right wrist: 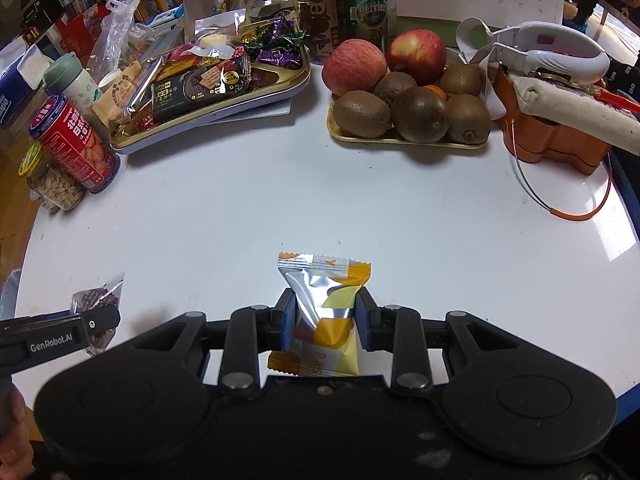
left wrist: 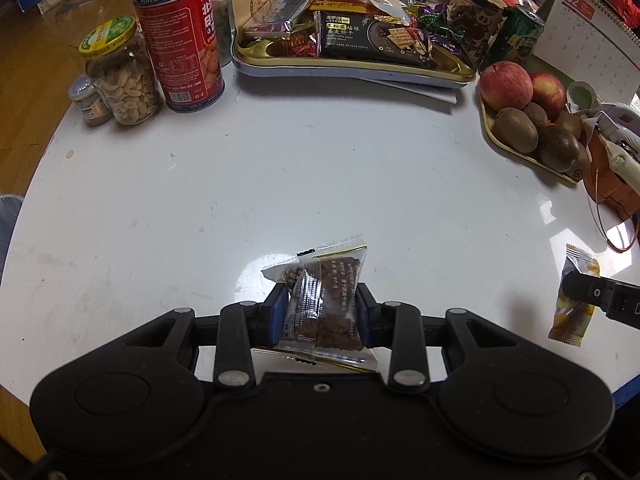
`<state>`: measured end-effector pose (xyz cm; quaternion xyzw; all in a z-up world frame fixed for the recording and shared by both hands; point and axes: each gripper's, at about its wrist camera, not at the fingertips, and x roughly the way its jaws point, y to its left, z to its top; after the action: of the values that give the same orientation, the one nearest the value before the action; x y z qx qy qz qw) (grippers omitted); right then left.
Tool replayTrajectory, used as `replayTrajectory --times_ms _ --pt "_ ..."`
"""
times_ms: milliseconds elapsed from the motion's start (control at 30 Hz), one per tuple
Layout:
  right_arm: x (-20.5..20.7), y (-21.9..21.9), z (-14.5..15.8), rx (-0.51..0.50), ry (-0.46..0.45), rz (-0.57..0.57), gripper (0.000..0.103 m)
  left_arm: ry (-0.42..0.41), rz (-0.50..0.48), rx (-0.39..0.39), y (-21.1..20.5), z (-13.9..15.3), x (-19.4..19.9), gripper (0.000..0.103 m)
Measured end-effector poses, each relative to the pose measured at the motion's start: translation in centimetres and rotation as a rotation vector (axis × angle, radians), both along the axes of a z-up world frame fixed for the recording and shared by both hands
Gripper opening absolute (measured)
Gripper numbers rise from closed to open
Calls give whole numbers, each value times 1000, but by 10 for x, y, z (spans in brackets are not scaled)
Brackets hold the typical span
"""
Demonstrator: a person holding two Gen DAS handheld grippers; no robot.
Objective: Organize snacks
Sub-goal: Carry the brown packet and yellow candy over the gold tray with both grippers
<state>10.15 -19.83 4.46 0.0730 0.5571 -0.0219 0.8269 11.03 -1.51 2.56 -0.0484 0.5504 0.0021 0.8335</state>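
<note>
My left gripper point(left wrist: 322, 294) is shut on a clear packet of brown snack bars point(left wrist: 326, 300), held above the white table point(left wrist: 280, 168). My right gripper point(right wrist: 324, 300) is shut on a silver and orange-yellow packet point(right wrist: 326, 304), also lifted off the table. Each gripper shows at the edge of the other's view: the orange-yellow packet point(left wrist: 574, 300) at the right of the left wrist view, the brown packet point(right wrist: 96, 300) at the left of the right wrist view. A gold snack tray point(left wrist: 352, 68) full of wrapped sweets and a black cracker pack point(left wrist: 372, 38) sits at the back of the table.
A red biscuit tin point(left wrist: 180, 40), a peanut jar point(left wrist: 120, 76) and a small jar point(left wrist: 86, 98) stand at the back left. A fruit tray point(right wrist: 408, 140) with apples and kiwis lies at the back right, beside an orange box point(right wrist: 556, 144). A green can point(right wrist: 368, 8) and jars stand behind.
</note>
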Motion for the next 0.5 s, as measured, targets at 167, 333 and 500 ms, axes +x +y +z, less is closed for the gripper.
replayTrajectory --times_ms 167,333,500 --pt "-13 0 3 -5 -4 12 32 -8 -4 9 -5 5 -9 43" --pt "-27 0 7 -1 -10 21 32 -18 -8 15 -9 11 -21 43" --pt "-43 1 11 0 -16 37 32 -23 -11 26 -12 15 -33 43"
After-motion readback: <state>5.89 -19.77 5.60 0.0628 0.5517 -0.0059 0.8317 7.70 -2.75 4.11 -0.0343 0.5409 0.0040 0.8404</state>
